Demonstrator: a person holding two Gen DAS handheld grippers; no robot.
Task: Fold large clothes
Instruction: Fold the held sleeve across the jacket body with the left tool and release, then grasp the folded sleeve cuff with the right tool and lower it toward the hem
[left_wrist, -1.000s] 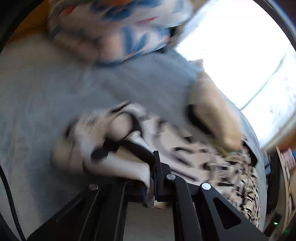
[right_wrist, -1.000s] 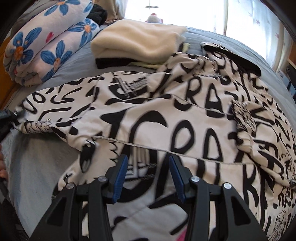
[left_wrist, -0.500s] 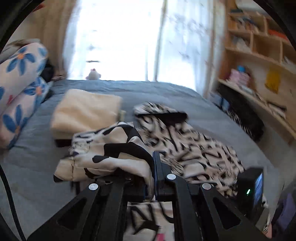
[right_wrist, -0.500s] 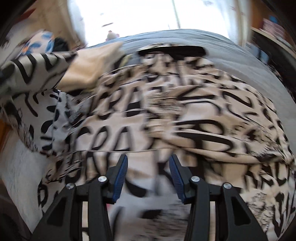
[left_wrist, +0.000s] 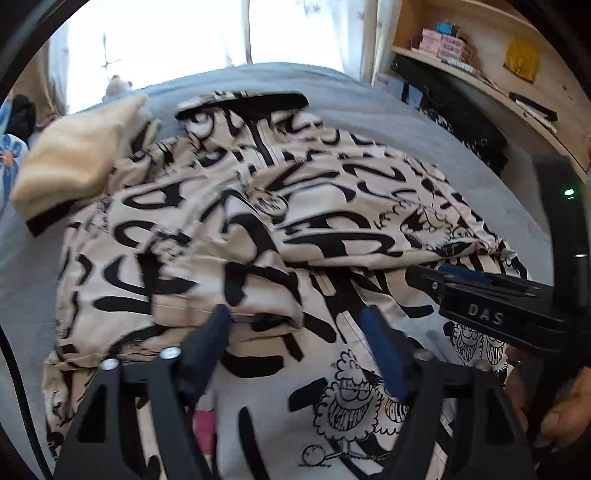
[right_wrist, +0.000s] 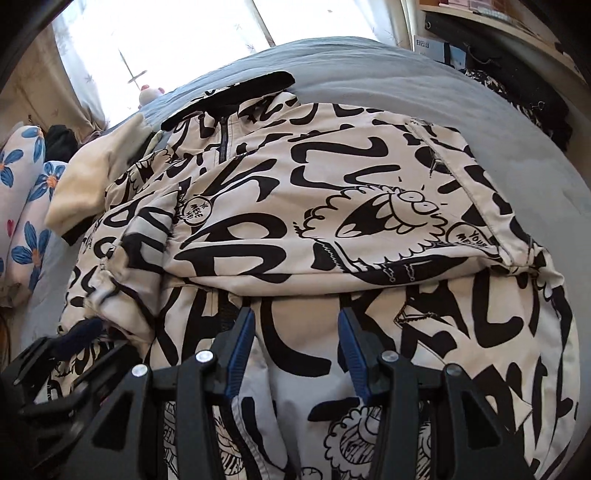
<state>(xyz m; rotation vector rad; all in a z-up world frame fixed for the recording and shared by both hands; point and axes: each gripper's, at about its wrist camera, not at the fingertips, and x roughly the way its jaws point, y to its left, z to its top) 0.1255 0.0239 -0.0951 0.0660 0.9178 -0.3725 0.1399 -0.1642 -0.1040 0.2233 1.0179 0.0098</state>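
The jacket (right_wrist: 332, 206), cream with black lettering and cartoon figures, lies spread on the grey bed (right_wrist: 461, 110), both sleeves folded across its front. The left gripper (left_wrist: 295, 325) has just been opening; its fingers stand wide apart above the folded left sleeve, whose edge lies just ahead of the left finger, no cloth between the pads. The right gripper (right_wrist: 295, 332) hangs with its fingers apart over the lower front, nothing pinched between them. Beyond the fingers, past the black collar, a folded cream garment (right_wrist: 96, 177) touches the jacket's shoulder, with a flowered pillow (right_wrist: 26, 206) beside it.
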